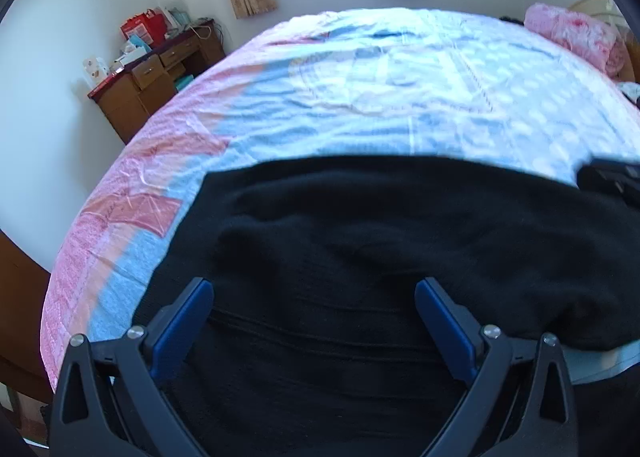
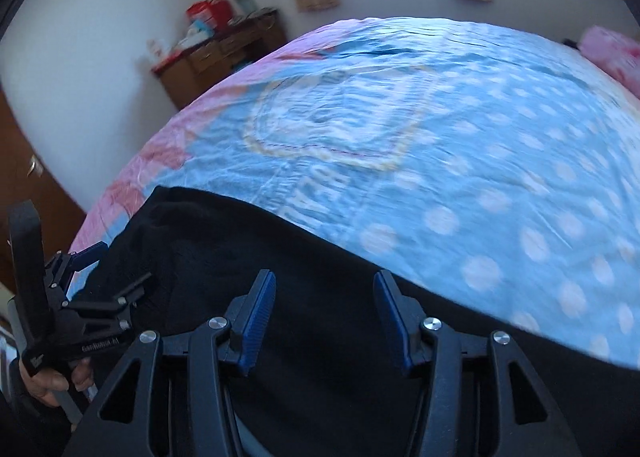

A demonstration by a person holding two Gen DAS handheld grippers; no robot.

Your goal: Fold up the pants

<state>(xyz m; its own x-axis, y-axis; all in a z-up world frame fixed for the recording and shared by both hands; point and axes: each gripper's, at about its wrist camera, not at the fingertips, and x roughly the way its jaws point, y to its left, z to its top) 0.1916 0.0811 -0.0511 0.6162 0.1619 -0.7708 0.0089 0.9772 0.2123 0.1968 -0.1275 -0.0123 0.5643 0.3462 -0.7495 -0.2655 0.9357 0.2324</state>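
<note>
On a blue-and-pink bedspread (image 1: 360, 105), black pants (image 1: 360, 257) are lying soft and limp, likely best pinched at an edge, as the left gripper (image 1: 314, 293) and right gripper (image 2: 324, 283) are hovering wide apart, empty.

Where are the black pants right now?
The black pants lie on the bed's near edge, on the blue polka-dot sheet, under both open grippers.

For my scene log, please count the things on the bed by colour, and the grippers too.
Black: 1, the pants on the bedsheet
Pink: 1, the bundle at the far corner
Grippers: 2, left gripper and right gripper, fingers open
Total: 4
</note>
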